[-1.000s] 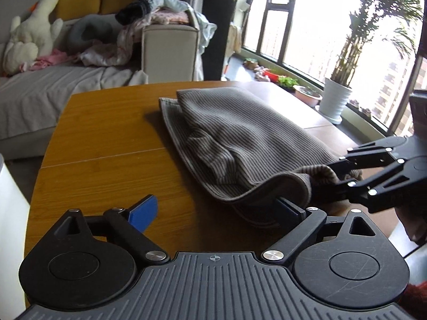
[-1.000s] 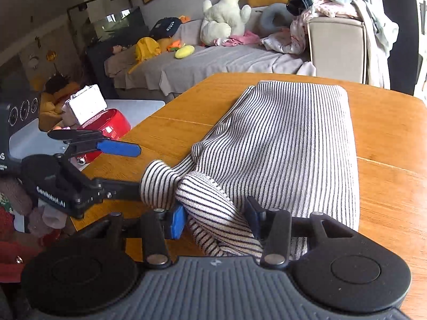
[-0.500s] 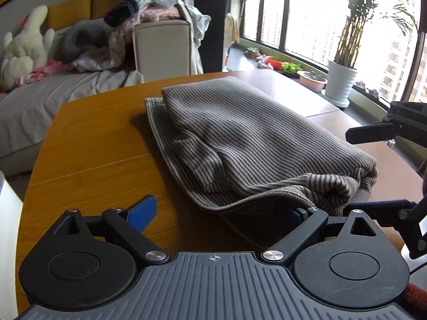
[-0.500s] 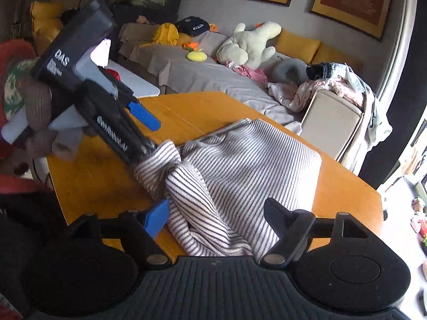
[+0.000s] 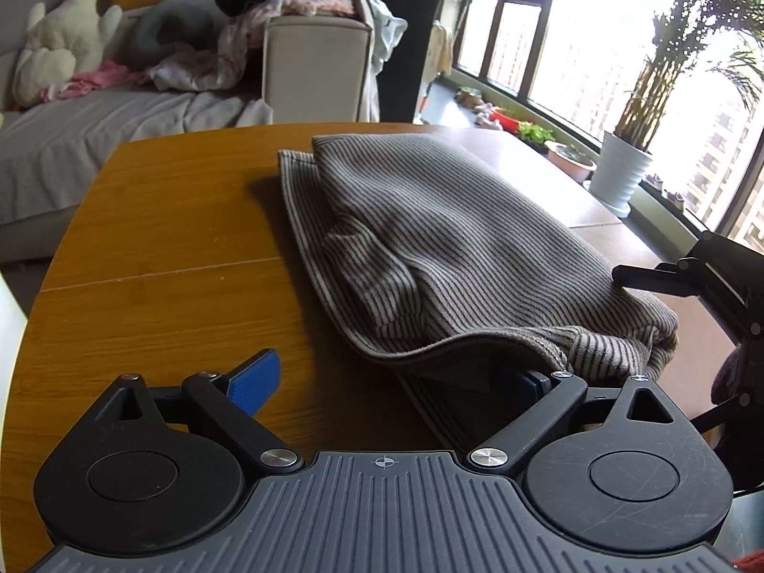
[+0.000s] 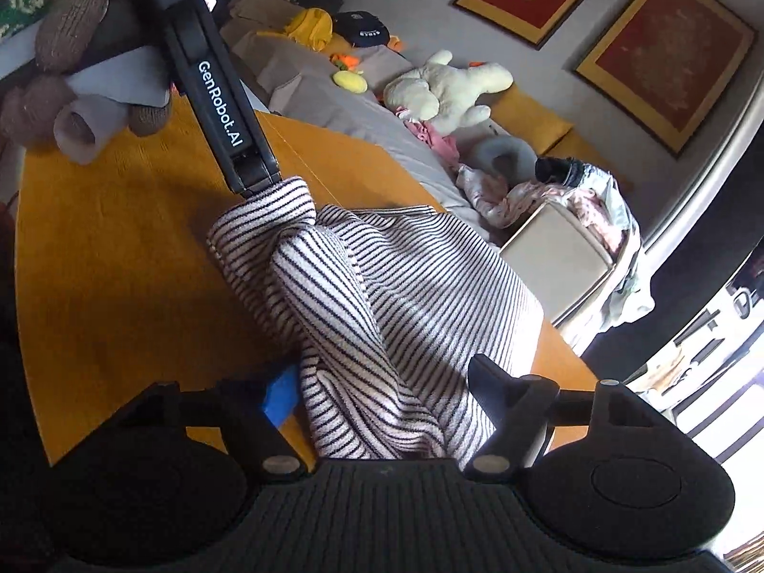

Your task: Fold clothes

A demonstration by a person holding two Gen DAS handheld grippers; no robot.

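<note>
A striped knit garment lies folded on the wooden table; it also shows in the right wrist view. My left gripper is open, its blue left pad over bare wood and its right finger tucked under the garment's near hem. My right gripper is open, tilted above the garment's bunched near end, which lies between its fingers. The right gripper shows at the far right of the left wrist view, at the garment's edge. The left gripper's body shows in the right wrist view.
A grey sofa with a white plush toy and a heap of clothes on a beige box stands behind the table. A potted plant stands by the window. Framed pictures hang on the wall.
My right gripper opened, let go of the garment's corner and rose, tilting over the cloth. The left gripper stayed open with its right finger under the hem.
</note>
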